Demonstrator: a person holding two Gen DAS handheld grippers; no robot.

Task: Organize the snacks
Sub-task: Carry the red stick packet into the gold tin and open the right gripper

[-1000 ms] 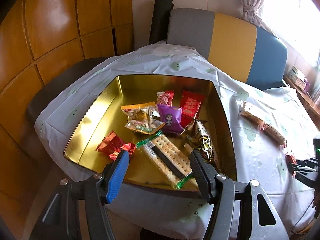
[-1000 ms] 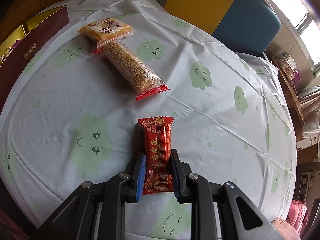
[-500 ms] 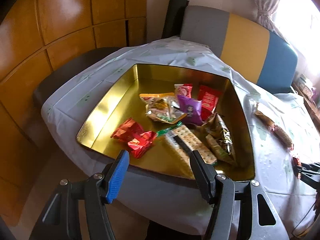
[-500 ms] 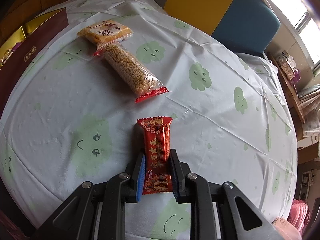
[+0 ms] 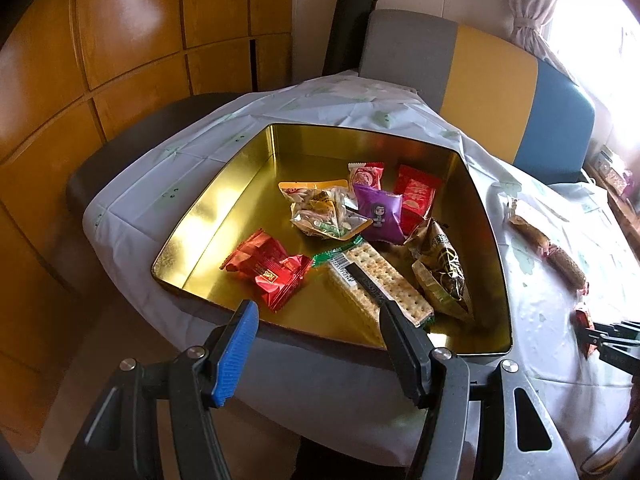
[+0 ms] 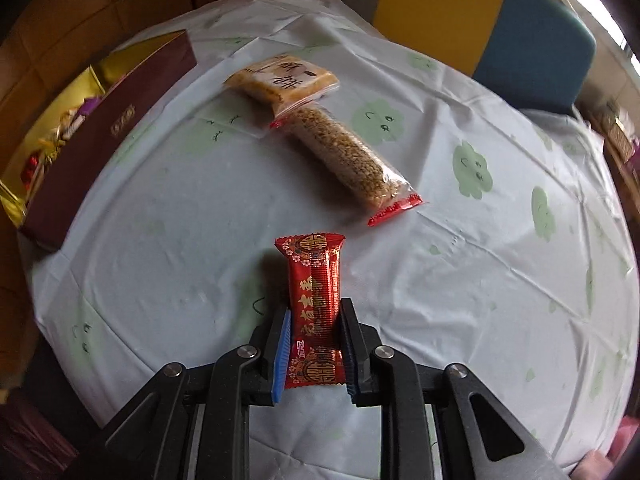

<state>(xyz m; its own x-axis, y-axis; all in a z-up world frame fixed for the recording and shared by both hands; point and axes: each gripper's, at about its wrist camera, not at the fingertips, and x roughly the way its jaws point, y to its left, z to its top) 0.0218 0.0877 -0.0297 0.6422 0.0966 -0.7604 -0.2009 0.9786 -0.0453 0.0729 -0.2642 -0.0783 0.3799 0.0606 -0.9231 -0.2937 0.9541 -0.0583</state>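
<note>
A long red snack bar with gold print is pinched between the pads of my right gripper, which is shut on it just above the tablecloth. Beyond it lie a clear-wrapped grain bar and a yellow cracker pack. In the left wrist view the gold tin holds several snacks: red packets, a cracker sleeve, a purple packet. My left gripper hangs open and holds nothing, near the tin's front edge. The right gripper shows at that view's right edge.
The round table wears a white cloth with green cloud faces. The tin's maroon outer wall stands left of the loose snacks. A grey, yellow and blue bench back lies behind the table, wooden panelling on the left.
The right gripper has tilted up with the red bar still in it, bringing more of the far table into view. The left gripper's view has shifted slightly, so the tin now sits further right.
</note>
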